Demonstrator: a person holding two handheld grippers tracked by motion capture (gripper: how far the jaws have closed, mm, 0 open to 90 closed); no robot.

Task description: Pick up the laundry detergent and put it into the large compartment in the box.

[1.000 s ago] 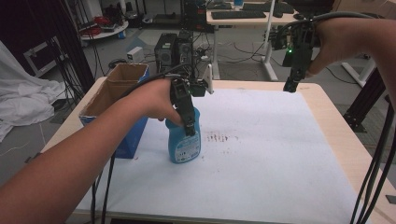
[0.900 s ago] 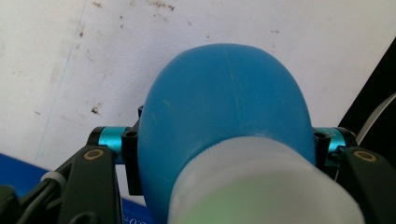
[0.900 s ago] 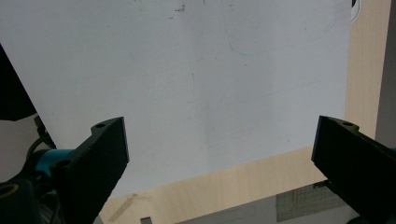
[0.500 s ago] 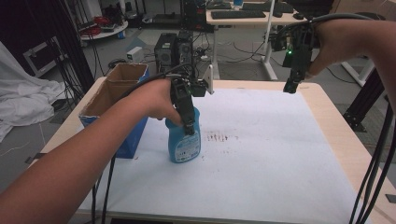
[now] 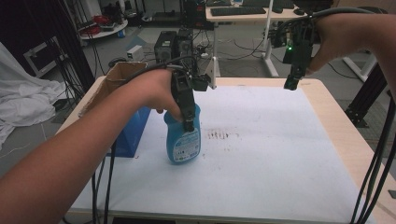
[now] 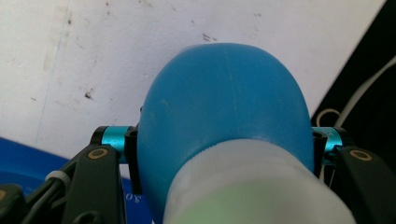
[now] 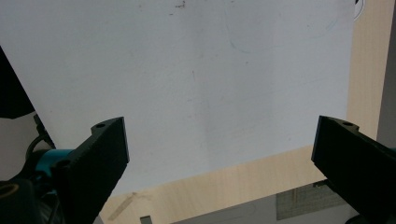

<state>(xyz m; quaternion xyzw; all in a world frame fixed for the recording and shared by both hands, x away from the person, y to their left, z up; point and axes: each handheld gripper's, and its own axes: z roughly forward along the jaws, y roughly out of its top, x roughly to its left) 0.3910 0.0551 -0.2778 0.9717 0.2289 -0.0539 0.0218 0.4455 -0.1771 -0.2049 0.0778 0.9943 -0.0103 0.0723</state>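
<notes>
**Left claw clamped on blue bottle; right claw idle and wide**

Finding 1. The left claw (image 5: pixel 187 112) points down and has closed in on the blue bottle (image 5: pixel 183 140), its 2 jaws pressing the shoulders on either side, as the left gripper view confirms. The jaws have just been closing, with the bottle between them. The bottle stands upright directly beneath this claw on the white surface (image 5: pixel 280 154). Whether its base rests on the surface or hangs just clear cannot be told.

Finding 2. The right claw (image 5: pixel 293 81) hovers well apart from the bottle, over the far right corner of the surface. Its jaws stand wide apart with nothing between them.

Finding 3. The blue box (image 5: pixel 128 135) with its cardboard flap sits just beside the left claw, on the person's left. A patch of dark marks (image 5: pixel 222 135) lies on the surface just to the claw's right.

Risks, as judged:
- The grip falls on a rounded, smooth shoulder. The bottle could slide down out of the jaws if lifted quickly.
- A tilt during the lift could let the weight below the claw swing the bottle.
- A sideways move to the left could knock the bottle against the box wall.
</notes>
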